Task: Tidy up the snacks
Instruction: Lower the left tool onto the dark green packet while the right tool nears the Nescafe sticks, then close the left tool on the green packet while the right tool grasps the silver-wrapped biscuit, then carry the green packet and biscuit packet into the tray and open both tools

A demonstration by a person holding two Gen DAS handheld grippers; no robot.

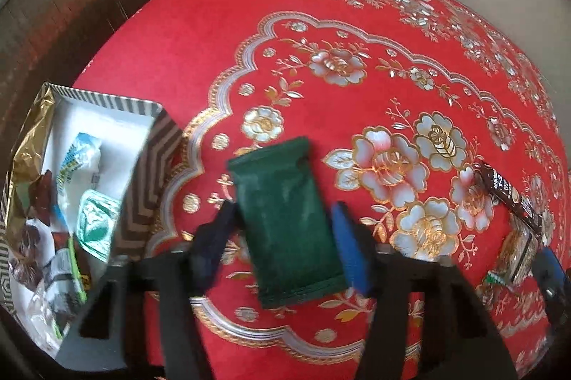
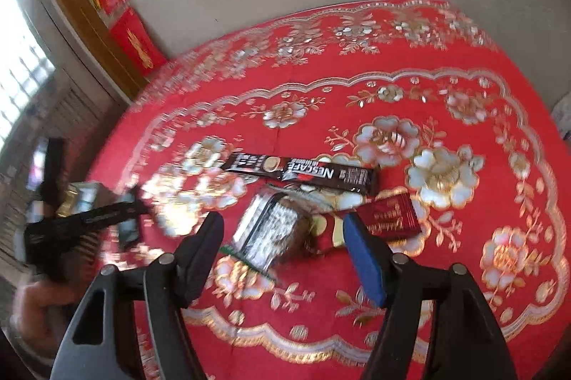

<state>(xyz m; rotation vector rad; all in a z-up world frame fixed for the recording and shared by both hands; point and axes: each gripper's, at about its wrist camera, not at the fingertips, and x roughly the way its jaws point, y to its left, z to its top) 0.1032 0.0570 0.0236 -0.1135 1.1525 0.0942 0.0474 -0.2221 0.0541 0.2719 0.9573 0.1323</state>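
The snack box [image 1: 141, 162] runs off the left wrist view's lower left, its near corner behind the left gripper's [image 1: 285, 233] frame; the wrappers inside it are too jumbled and small to name. The lower side edges of the dark green packet [image 1: 289, 219] lie behind that gripper's fingers [image 1: 348, 237], so contact cannot be judged. At the right edge the coffee stick [image 1: 506, 194] is partly cropped, its print unreadable, and the clear-wrapped pastry [image 1: 517, 251] below it is partly hidden by a blue pad.

In the right wrist view the left side is smeared (motion blur): the other gripper [image 2: 85, 223] there is only a dark shape. The maroon packet [image 2: 389, 217] is partly behind the blue finger [image 2: 364, 258], its script illegible.
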